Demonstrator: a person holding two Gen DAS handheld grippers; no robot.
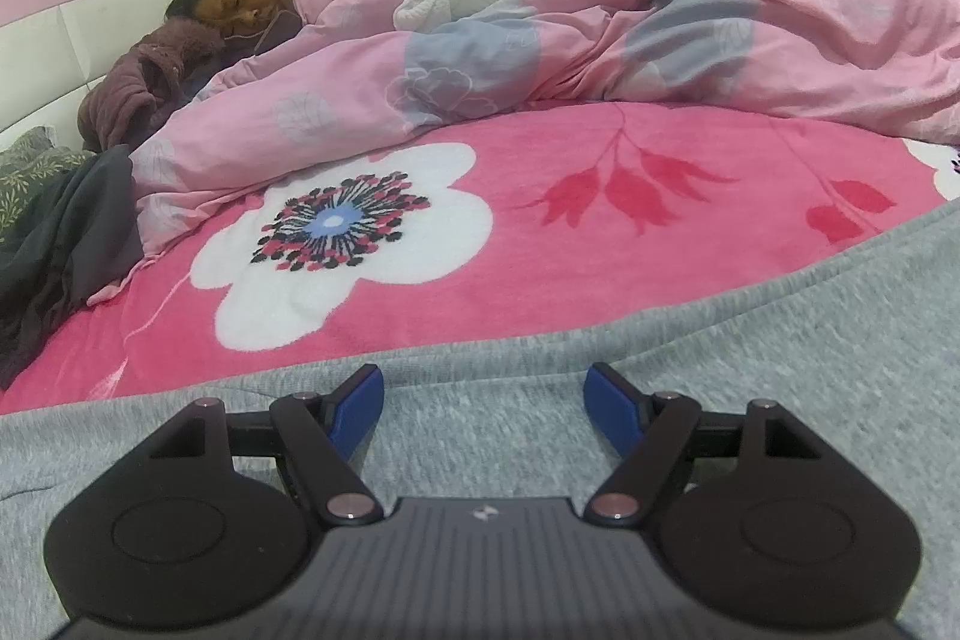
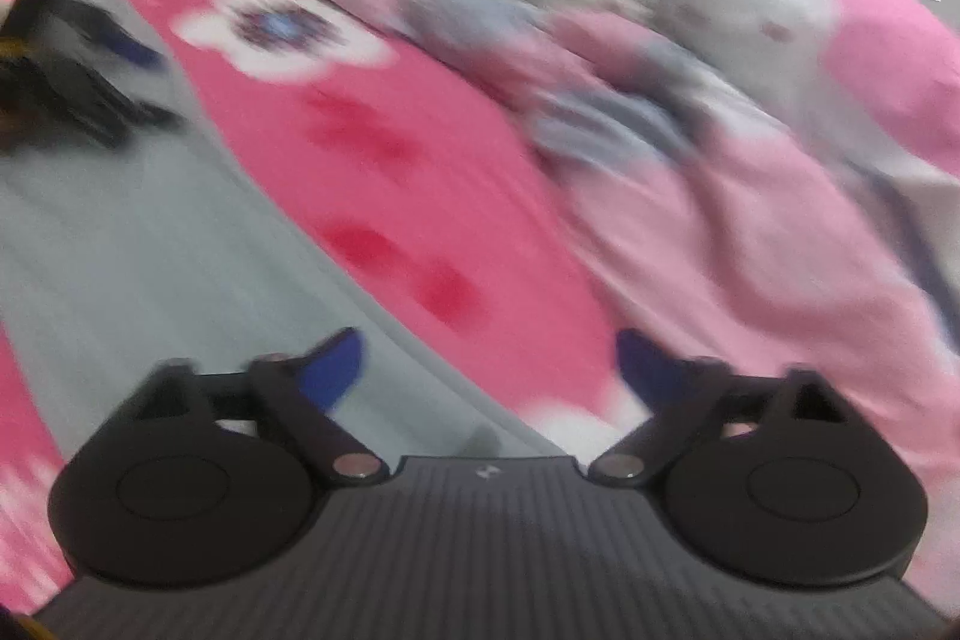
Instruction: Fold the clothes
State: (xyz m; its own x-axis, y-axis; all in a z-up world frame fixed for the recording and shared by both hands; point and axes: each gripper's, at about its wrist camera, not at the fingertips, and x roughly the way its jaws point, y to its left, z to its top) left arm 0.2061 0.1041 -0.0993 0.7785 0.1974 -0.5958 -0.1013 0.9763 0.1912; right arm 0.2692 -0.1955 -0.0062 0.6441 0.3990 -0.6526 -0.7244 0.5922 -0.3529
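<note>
Left gripper (image 1: pixel 483 400): jaws well apart, blue pads clear of cloth, nothing held; poised just over the grey garment, tilted downward.
Cloth under left gripper: grey garment (image 1: pixel 600 400) spread flat across the near part of the bed, filling the near and right of the left wrist view; far edge just beyond the fingertips.
Right gripper (image 2: pixel 489 370): jaws wide, nothing between them; view smeared by blur, so contact with cloth impossible to tell.
Cloth by right gripper: grey garment (image 2: pixel 150 250) as a band running from near centre to far left; long axis slanted across the view; its edge passing between the open fingertips, left tip over grey, right tip over pink.
Nearer tool: both close to the cloth; left squarely over its body, right at its edge.
Beyond: pink flowered blanket (image 1: pixel 540 232) under the garment; farther off, a pink quilt (image 1: pixel 540 40) over a person lying down.
Likely next need: pinching the far edge and drawing it across the long axis.
</note>
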